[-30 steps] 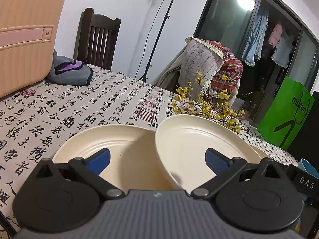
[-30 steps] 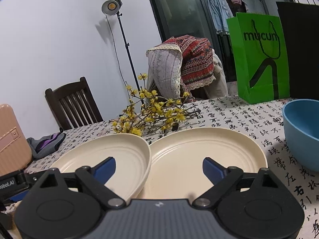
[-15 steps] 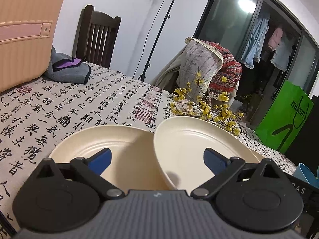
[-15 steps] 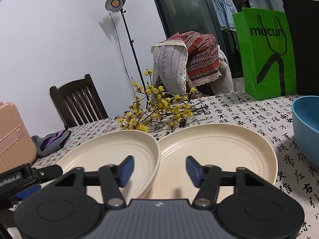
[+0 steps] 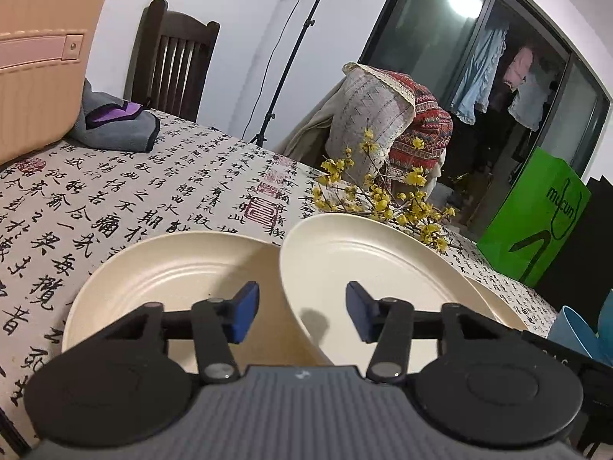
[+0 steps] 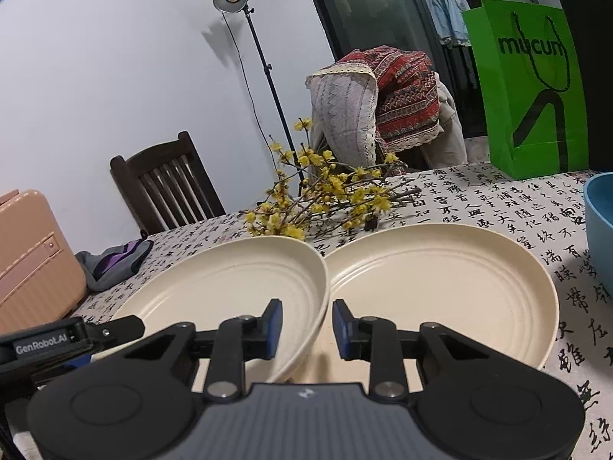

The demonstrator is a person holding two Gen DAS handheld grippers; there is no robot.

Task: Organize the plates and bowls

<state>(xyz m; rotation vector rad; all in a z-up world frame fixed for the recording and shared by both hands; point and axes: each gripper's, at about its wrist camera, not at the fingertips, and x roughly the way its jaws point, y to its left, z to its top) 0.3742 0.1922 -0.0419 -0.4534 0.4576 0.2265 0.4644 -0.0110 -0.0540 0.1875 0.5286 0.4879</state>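
Left gripper: its jaws are closing, with the near rim of the tilted cream plate standing between the blue pads but not yet pressed by either. Right gripper: its jaws are also closing, astride the raised rim of the overlapping plate; a narrow gap remains on each side, so neither gripper yet holds anything.

In the left wrist view a second cream plate lies flat on the desk, the tilted plate leaning across its right edge. In the right wrist view a plate lies flat to the right, partly under the overlapping one. How the plates correspond between the two views cannot be told. A blue bowl stands apart at the right edge, beyond the plates.

Judged progress: early. The plates overlap but are not stacked squarely, and the bowl is untouched. Remaining: completing the grasp, aligning the plates into one stack, and placing the bowl. Yellow flowering twigs lie just behind the plates.
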